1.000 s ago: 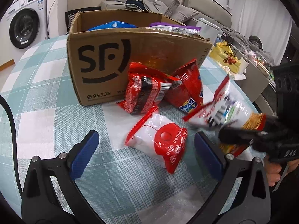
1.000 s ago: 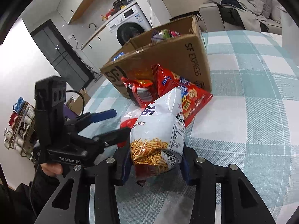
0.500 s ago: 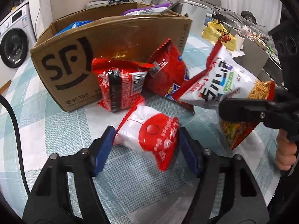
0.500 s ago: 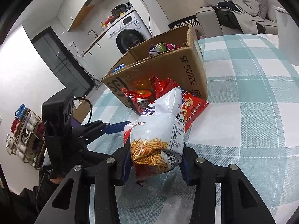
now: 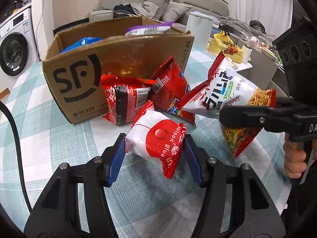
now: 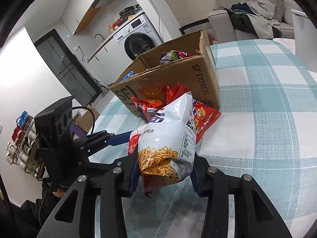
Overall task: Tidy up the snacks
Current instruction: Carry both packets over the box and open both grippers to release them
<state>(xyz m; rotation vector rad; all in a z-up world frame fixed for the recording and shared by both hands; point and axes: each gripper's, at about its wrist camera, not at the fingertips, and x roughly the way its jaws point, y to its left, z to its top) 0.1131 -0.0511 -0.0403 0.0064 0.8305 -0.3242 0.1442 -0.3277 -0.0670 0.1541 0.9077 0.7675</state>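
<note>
My left gripper (image 5: 154,158) is shut on a white and red snack pack (image 5: 156,144) marked "balloon glue", just above the checked tablecloth. My right gripper (image 6: 164,172) is shut on a white noodle-snack bag (image 6: 168,138) and holds it lifted; the bag also shows in the left wrist view (image 5: 223,95). An open SF cardboard box (image 5: 118,59) stands behind, with snacks inside. Two red snack bags (image 5: 126,99) (image 5: 170,87) lean against its front wall.
A white canister (image 5: 200,27) and a yellow bag (image 5: 225,45) stand beyond the box on the right. The checked tablecloth (image 6: 267,109) stretches right of the box. A washing machine (image 6: 138,39) and a sofa (image 6: 253,15) lie past the table.
My left gripper moved forward and closed on the white and red pack. My right gripper kept its hold on the noodle bag and raised it a little.
</note>
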